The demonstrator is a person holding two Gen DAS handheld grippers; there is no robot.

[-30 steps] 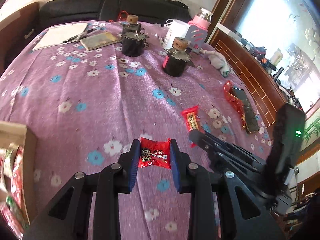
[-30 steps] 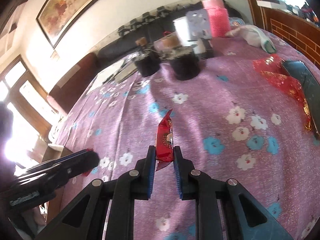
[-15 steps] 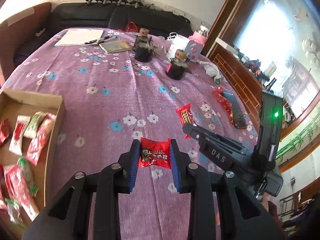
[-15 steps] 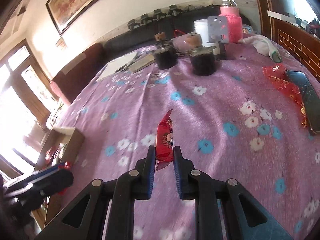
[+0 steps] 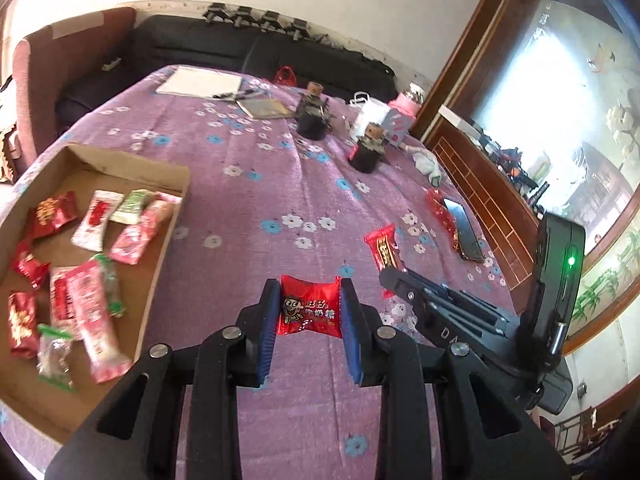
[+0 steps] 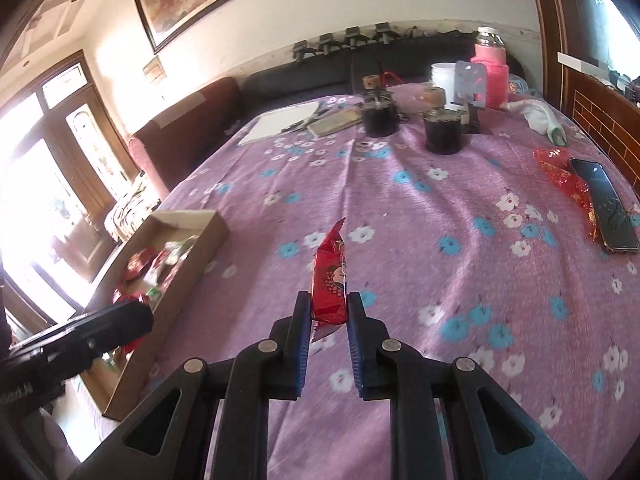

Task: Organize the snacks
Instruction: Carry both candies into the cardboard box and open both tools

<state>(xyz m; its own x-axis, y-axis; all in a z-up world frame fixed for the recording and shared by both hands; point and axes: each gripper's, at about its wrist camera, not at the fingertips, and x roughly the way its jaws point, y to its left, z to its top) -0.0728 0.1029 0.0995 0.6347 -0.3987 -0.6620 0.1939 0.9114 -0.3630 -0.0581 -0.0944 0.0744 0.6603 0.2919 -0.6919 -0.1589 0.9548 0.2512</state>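
Observation:
My left gripper is shut on a red candy packet with a cartoon face, held flat above the purple flowered tablecloth. An open cardboard box lies to its left, with several red, pink and green snack packets inside. My right gripper is shut on a second red packet, held edge-on above the cloth. That packet also shows in the left wrist view, at the tip of the right gripper. In the right wrist view the box is at the left.
A phone and a crumpled red wrapper lie near the table's right edge. Two black jars, a pink bottle, a notepad and a cloth stand at the far side. A dark sofa runs behind.
Both grippers have pulled back and up with their packets still held. The view has swung left, and the cardboard box has come fully into sight.

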